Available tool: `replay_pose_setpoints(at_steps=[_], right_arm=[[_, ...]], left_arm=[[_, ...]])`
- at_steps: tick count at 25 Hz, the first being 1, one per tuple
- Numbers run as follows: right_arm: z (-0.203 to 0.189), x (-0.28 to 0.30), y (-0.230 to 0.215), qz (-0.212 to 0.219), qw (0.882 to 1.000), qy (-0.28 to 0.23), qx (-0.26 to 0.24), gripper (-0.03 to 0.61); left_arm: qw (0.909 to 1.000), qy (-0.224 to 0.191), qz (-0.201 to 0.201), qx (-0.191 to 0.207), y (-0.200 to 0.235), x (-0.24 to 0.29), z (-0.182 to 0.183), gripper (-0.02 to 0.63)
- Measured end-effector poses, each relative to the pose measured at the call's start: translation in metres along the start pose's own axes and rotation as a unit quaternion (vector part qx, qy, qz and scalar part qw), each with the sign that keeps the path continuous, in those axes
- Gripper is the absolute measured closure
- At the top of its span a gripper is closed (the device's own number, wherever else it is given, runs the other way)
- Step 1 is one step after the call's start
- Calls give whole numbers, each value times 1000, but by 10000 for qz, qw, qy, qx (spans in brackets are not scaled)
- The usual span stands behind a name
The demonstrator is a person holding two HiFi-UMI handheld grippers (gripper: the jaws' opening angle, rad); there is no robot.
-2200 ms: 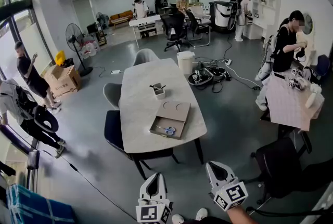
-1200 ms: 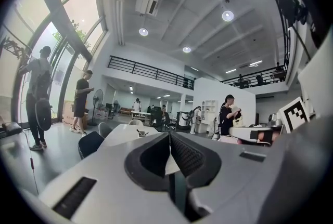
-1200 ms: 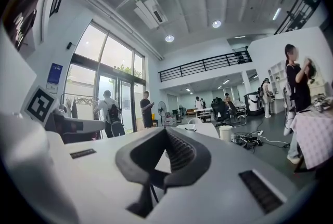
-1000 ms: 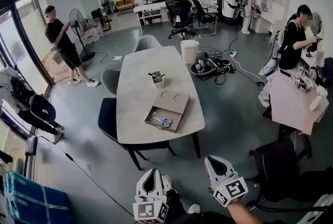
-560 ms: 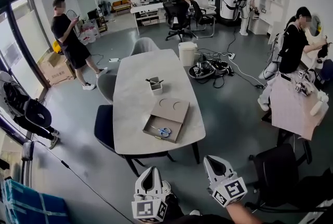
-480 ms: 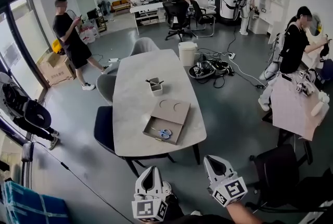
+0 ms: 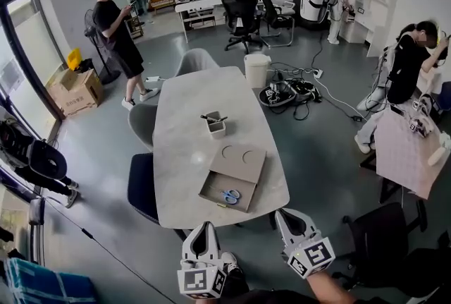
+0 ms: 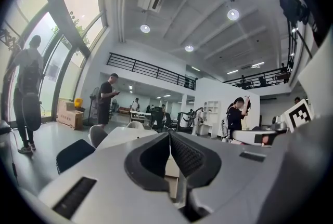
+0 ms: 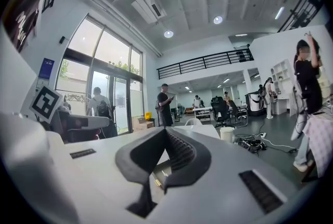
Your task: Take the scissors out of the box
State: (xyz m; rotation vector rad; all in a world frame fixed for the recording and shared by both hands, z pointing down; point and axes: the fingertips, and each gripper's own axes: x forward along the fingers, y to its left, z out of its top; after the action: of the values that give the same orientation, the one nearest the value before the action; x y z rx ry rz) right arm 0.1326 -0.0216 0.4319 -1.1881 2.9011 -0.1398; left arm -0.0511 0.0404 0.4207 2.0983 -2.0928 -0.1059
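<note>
A flat brown cardboard box (image 7: 213, 186) lies open on the near end of the long white table (image 7: 183, 147). In it are scissors (image 7: 229, 196) with blue handles, and its lid (image 7: 243, 160) with two round marks lies just behind. My left gripper (image 7: 205, 226) and right gripper (image 7: 282, 214) are held low in front of the table's near edge, short of the box. Both are shut with nothing between their jaws. The left gripper (image 8: 169, 135) and the right gripper (image 9: 165, 130) point over the table top toward the room.
A small grey holder (image 7: 216, 127) with pens stands mid-table. Chairs (image 7: 142, 186) line the table's left side. A person in black (image 7: 118, 34) stands at the far left by cardboard boxes (image 7: 73, 92). A bin (image 7: 257, 70) and cables (image 7: 285, 93) lie beyond; a cloth-covered table (image 7: 412, 154) is at the right.
The table and box have come closer in the head view. The person in black has walked farther into the room. Both grippers stay shut and low.
</note>
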Motion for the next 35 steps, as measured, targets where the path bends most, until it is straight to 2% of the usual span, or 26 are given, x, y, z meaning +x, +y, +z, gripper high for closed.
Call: replay_pose_setpoints(at_steps=[10,24,35], right_arm=[[7,75,-6,-68,9999,115,55,583],[17,177,-1,-314,9995,10,71,583],[21,195,-16,-422,9991,95,11,581]], left_arm=[[10000,81,-42,-19,49,57,19,597],[9998,74,-197,18,130,118,42,597],[9990,118,-421,23,131,151,46,597]])
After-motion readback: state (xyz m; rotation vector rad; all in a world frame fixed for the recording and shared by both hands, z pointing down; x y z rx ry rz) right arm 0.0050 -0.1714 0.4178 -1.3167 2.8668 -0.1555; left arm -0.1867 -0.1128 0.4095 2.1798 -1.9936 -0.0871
